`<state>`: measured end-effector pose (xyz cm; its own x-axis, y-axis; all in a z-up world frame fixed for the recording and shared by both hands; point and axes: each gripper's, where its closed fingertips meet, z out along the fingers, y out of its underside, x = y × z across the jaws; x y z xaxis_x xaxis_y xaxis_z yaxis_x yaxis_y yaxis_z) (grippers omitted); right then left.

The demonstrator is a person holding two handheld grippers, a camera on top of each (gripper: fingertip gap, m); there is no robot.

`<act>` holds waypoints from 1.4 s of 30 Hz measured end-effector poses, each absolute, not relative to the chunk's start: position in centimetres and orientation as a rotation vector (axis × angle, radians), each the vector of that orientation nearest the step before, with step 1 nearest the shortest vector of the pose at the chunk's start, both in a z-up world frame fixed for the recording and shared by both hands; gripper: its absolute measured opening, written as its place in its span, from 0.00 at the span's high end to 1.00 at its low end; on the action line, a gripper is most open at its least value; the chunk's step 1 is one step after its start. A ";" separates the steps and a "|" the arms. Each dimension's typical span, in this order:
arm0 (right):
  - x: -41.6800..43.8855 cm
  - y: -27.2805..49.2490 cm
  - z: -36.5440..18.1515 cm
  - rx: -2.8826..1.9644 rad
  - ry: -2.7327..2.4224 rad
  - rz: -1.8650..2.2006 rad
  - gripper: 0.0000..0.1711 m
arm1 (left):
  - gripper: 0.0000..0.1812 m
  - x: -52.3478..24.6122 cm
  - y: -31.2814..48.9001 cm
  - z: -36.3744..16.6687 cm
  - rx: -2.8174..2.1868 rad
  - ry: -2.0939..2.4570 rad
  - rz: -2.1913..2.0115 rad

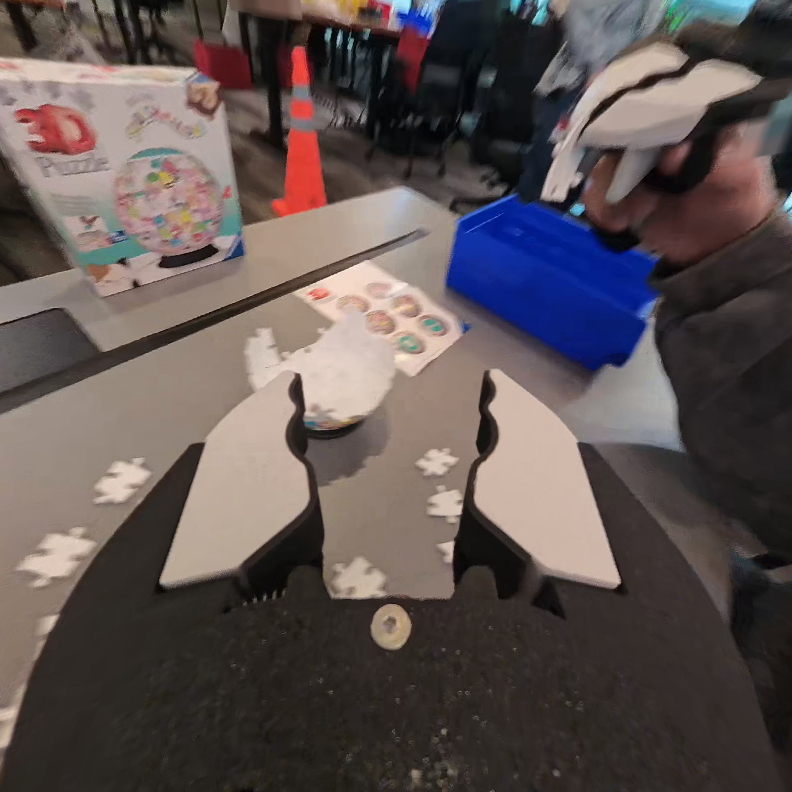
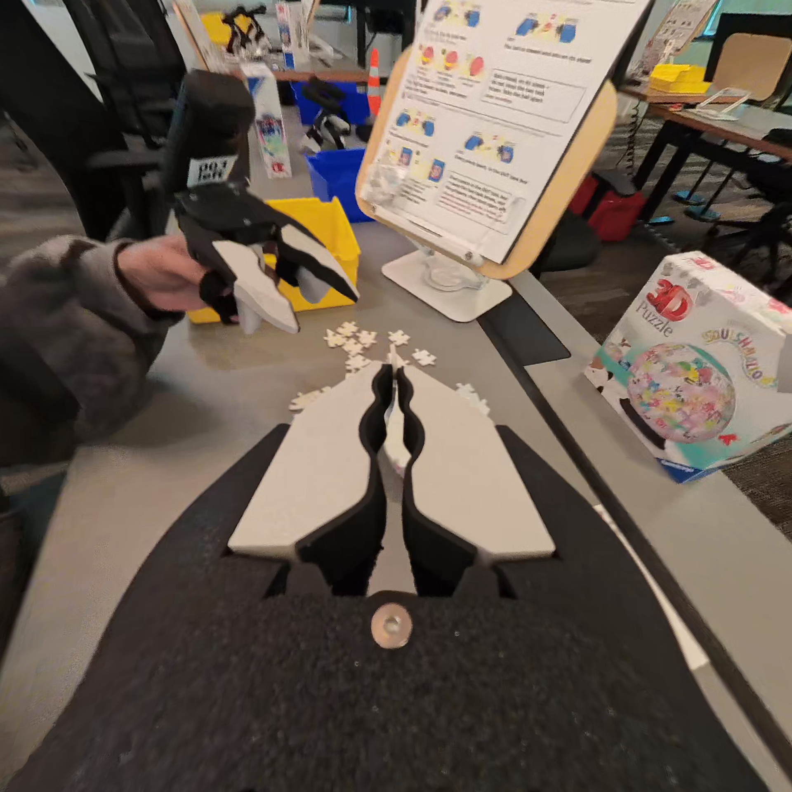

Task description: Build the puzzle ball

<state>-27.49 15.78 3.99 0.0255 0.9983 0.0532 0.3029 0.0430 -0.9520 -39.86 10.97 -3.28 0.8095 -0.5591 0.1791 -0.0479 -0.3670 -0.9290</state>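
Observation:
In the left wrist view my left gripper [image 1: 392,377] is open and empty, low over the grey table. The partly built puzzle ball [image 1: 347,377], a white shell with a colourful underside, sits on a small black stand just beyond my left finger. Loose white puzzle pieces [image 1: 437,463] lie between and around the fingers. My right gripper [image 2: 394,369] is shut on a curved white section of puzzle pieces [image 2: 395,437], held edge-on between the fingers. It also shows in the left wrist view [image 1: 574,124], raised at upper right with the section [image 1: 561,175] hanging from it.
The puzzle box [image 1: 124,171] stands at the back left, also in the right wrist view [image 2: 694,368]. A blue bin [image 1: 548,274] and a picture sheet [image 1: 385,317] lie beyond the ball. A yellow bin [image 2: 325,231], an instruction stand [image 2: 493,128] and scattered pieces [image 2: 355,343] are ahead. An orange cone [image 1: 302,137] stands on the floor. My right fingertips sit around 15 cm from my left ones.

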 end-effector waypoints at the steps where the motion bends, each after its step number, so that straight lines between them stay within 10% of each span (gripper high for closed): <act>1: -28.4 17.3 3.4 -1.426 -1.470 0.976 0.99 | 0.61 -40.8 12.6 -3.7 -1.931 0.471 -0.548; 15: -37.9 26.8 -12.3 -1.564 -1.932 0.954 0.99 | 0.69 -40.6 25.5 -13.4 -2.367 1.041 -0.652; 42: -38.7 27.4 -15.8 -1.573 -1.924 1.050 0.99 | 0.92 -38.9 26.7 -17.8 -2.427 1.343 -0.538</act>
